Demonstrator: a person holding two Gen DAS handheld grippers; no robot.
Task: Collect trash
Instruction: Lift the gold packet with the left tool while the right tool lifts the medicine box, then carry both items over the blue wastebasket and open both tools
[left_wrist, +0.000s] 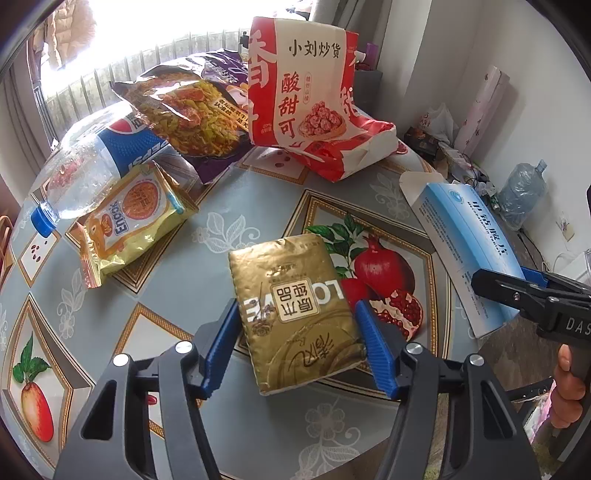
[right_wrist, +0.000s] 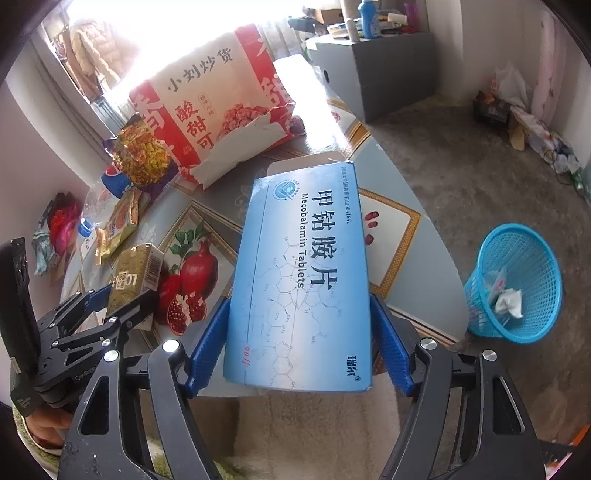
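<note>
Left wrist shows my left gripper (left_wrist: 297, 343) clamped on the gold tissue pack (left_wrist: 291, 317) above the table (left_wrist: 207, 229); my right gripper (right_wrist: 299, 350) grips the blue medicine box (right_wrist: 301, 280) by its sides; the blue bin (right_wrist: 517, 284) stands on the floor beside the table.

Glossy gold foil pack (left_wrist: 291, 314), cardboard box (right_wrist: 303, 280)
</note>
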